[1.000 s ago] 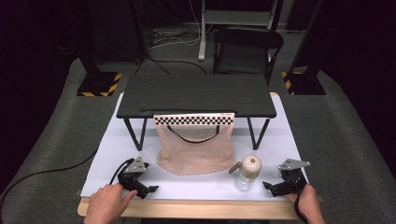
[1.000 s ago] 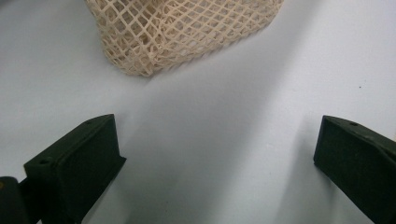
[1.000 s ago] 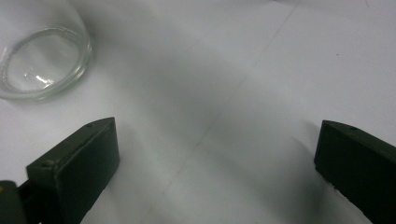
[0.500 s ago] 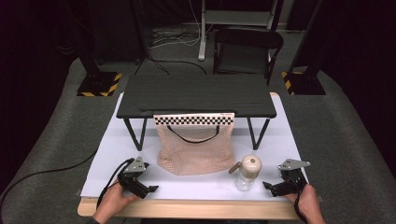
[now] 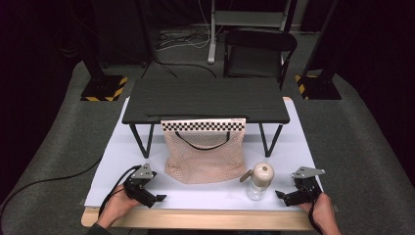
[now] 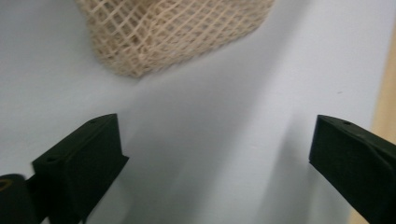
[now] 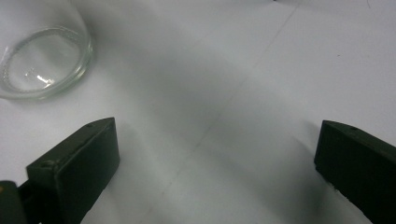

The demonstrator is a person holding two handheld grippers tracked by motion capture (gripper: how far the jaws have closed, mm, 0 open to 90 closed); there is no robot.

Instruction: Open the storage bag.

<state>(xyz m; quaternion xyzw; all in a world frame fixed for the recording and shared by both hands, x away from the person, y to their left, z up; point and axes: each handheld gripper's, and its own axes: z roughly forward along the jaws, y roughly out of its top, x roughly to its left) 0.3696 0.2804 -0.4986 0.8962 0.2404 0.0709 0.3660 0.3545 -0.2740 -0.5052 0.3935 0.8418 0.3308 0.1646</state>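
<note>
Both pairs of jaws stand spread wide with nothing between them: in the left gripper view the two black jaws rise at 7 and 4 o'clock over bare white surface, and in the right gripper view they frame bare white surface the same way. Seen from the high view, the left gripper [image 5: 155, 198] sits low on the white table [image 5: 205, 193] at about 7 o'clock of the sheet, held in the person's left hand [image 5: 117, 208], its cable looping off toward 9 o'clock. The right gripper [image 5: 283, 195] sits at about 5 o'clock, held in the right hand [image 5: 323, 215], jaws pointing toward 9 o'clock. Between them, near the middle front of the table, a beige mesh bag [image 5: 205, 156] hangs from the front edge of a small black bench [image 5: 205, 98] below a checkered strip [image 5: 203, 125], its bottom reaching the white surface. In the left gripper view a corner of the mesh bag [image 6: 173, 32] lies at 12 o'clock, apart from the jaws. A clear glass bottle [image 5: 258, 182] with a round tan stopper stands upright just beside the bag, at its 4 o'clock, and near the right gripper, at its 9 o'clock. The right gripper view shows the bottle's glass base [image 7: 42, 63] at 10 o'clock, apart from the jaws. A black chair [image 5: 259, 54] stands on the floor beyond the bench at 12 o'clock.
</note>
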